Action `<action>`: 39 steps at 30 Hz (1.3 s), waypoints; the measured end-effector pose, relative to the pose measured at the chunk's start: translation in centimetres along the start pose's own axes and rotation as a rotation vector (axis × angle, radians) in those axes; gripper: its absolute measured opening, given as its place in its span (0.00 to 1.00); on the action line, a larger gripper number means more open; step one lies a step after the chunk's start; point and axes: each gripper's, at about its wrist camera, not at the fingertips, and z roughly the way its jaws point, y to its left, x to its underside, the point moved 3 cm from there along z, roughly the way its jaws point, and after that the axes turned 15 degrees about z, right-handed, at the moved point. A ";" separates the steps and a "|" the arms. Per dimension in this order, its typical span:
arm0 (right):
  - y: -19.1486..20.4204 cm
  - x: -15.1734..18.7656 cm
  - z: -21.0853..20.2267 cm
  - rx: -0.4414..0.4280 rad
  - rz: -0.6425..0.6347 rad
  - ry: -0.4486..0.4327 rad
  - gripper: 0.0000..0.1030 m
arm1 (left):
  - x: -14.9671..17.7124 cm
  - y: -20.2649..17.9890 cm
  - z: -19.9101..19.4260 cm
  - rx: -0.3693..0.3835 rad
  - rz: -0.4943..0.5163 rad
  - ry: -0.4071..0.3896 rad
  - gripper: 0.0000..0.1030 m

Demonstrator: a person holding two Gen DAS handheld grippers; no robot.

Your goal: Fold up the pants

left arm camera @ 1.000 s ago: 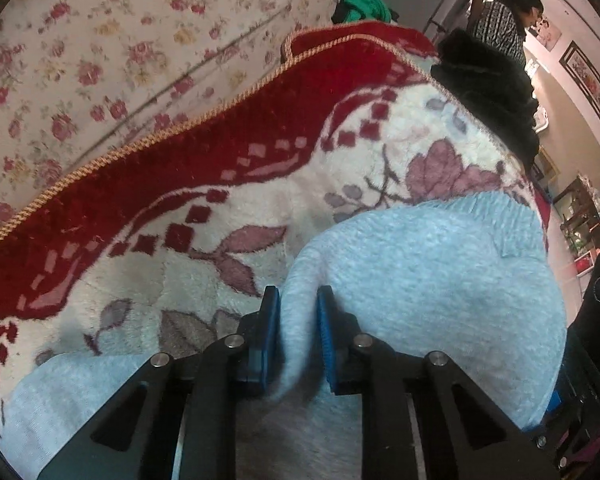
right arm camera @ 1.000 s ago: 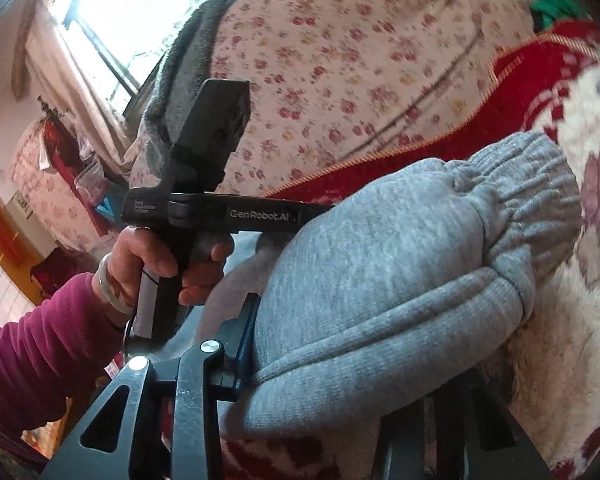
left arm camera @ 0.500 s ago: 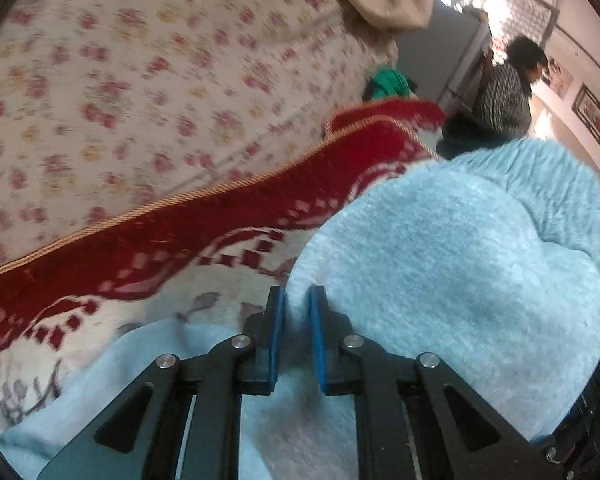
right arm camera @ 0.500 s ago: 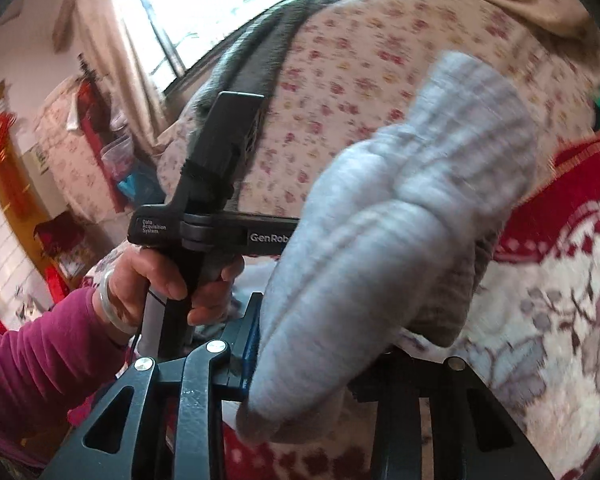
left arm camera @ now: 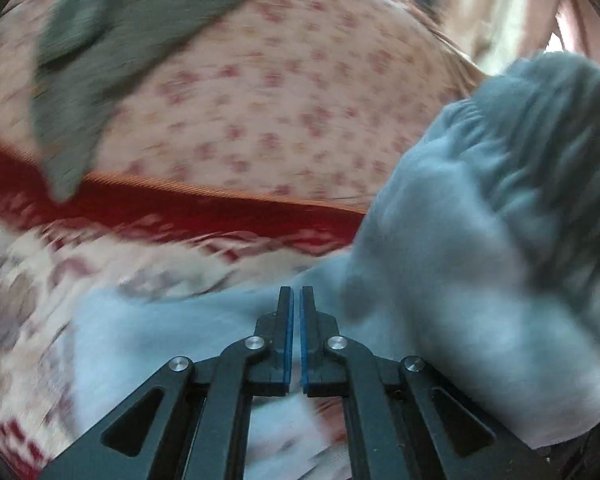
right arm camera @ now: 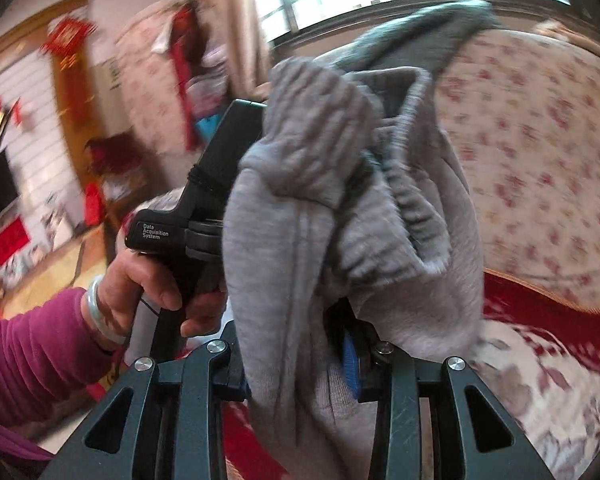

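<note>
While the left gripper (left arm camera: 295,312) is showing its jaws pressed together on nothing, with the grey pants (left arm camera: 480,280) bunching to its right, only the right wrist view is revealing the right gripper (right arm camera: 296,364) clamping that bundle above the red-patterned blanket (right arm camera: 540,380), beside the person's left hand (right arm camera: 148,284).

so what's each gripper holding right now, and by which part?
Right gripper: shut on the grey pants, a thick bunch by the elastic waistband. Left gripper: jaws nearly closed; pants fabric lies around them, but blur hides whether any is pinched.
</note>
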 end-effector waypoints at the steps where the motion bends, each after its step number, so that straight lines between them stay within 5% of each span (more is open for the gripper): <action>1: 1.0 0.4 1.6 -0.010 -0.020 0.027 0.36 | 1.4 1.8 -0.9 -0.035 -0.045 0.003 0.01; 3: 1.9 1.0 3.9 -0.022 -0.034 0.068 0.36 | 3.5 4.7 -2.1 -0.089 -0.124 0.005 0.06; 7: 3.1 3.1 9.4 -0.035 -0.046 0.171 0.39 | 8.4 11.1 -5.5 -0.218 -0.322 -0.014 0.46; 10: 2.4 3.9 11.7 -0.060 0.026 0.216 0.43 | 10.7 13.0 -7.9 -0.268 -0.394 -0.032 0.47; 14: 1.4 2.6 9.6 -0.268 0.186 0.212 0.73 | 10.1 11.5 -10.0 -0.304 -0.333 -0.065 0.57; 16: 1.4 1.9 8.3 -0.328 0.232 0.203 0.76 | 9.3 10.1 -10.7 -0.300 -0.301 -0.091 0.59; 23: 1.1 1.9 4.1 -0.226 0.163 0.151 0.76 | 5.0 3.8 -11.3 -0.260 -0.148 -0.154 0.69; 30: -1.6 3.3 5.8 -0.131 0.204 0.195 0.76 | 2.6 -1.0 -9.2 -0.201 -0.057 -0.144 0.74; 34: 0.8 4.5 6.9 -0.203 0.165 0.202 0.76 | 3.1 -2.1 -7.1 -0.261 0.003 -0.075 0.74; 39: 3.9 6.1 8.3 -0.168 0.032 0.191 0.77 | 6.1 -0.4 -6.2 -0.376 0.023 0.016 0.74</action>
